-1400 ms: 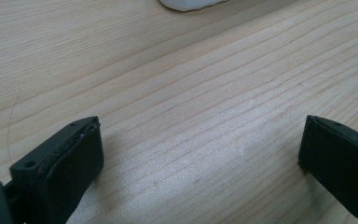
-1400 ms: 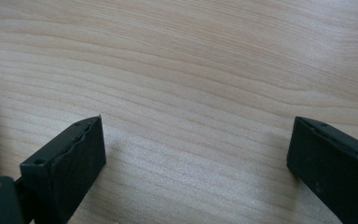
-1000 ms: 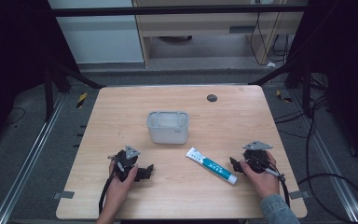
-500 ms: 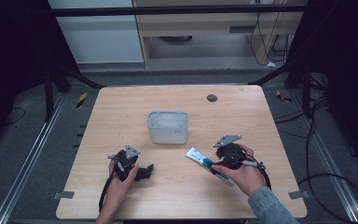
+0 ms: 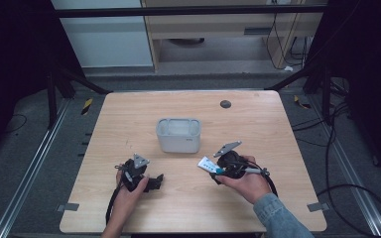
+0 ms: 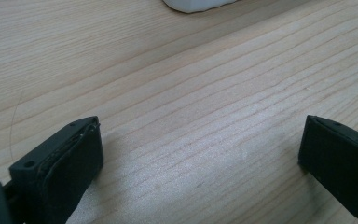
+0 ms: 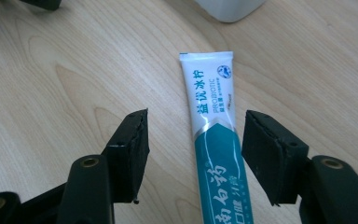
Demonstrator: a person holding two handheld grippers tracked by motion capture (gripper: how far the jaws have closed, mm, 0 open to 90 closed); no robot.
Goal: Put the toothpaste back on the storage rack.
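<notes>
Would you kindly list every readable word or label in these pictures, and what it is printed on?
"益优冰柠" on the white end of the toothpaste tube.
"PROBIOTIC" beneath it, same tube.
"南白药" on the tube's teal part, partly cut off.
A small round logo and fine print on the tube: too small to read.

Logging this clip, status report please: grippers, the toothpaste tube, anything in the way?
Right gripper astride toothpaste tube, jaws just closing, pads not yet touching. Left gripper open over bare table. Tube flat, white container beyond; nothing blocking.
</notes>
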